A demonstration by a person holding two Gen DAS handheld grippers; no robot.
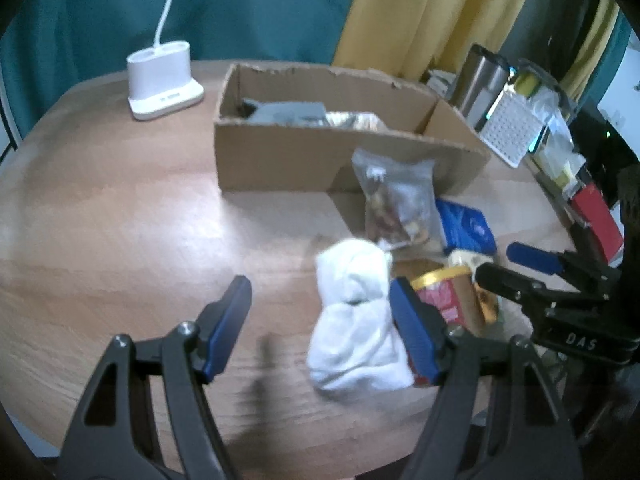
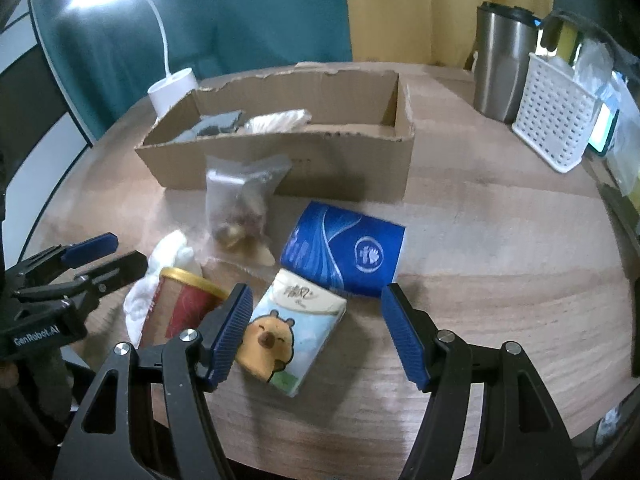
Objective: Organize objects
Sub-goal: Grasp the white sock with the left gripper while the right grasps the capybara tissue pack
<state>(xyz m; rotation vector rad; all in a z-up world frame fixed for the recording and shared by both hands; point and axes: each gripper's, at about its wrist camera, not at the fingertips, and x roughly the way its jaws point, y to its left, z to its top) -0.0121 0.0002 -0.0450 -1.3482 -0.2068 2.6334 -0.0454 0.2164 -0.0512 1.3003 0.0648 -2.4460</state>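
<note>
An open cardboard box (image 1: 280, 152) (image 2: 344, 168) stands mid-table and holds a grey item (image 2: 218, 124) and a pale packet (image 2: 280, 120). In front of it lie a clear snack bag (image 1: 400, 204) (image 2: 240, 200), a blue tissue pack (image 1: 466, 226) (image 2: 348, 252), a capybara tissue pack (image 2: 292, 324), a red gold-rimmed cup (image 1: 448, 296) (image 2: 180, 304) and a white cloth (image 1: 356, 320) (image 2: 140, 300). My left gripper (image 1: 324, 328) is open and empty, the cloth by its right finger. My right gripper (image 2: 316, 332) is open and empty over the capybara pack.
A white lamp base (image 1: 160, 80) (image 2: 172, 88) stands at the back left. A steel tumbler (image 1: 480, 80) (image 2: 500, 68) and a white perforated basket (image 1: 512, 128) (image 2: 556, 116) stand at the right. Teal and yellow curtains hang behind the round wooden table (image 1: 120, 220).
</note>
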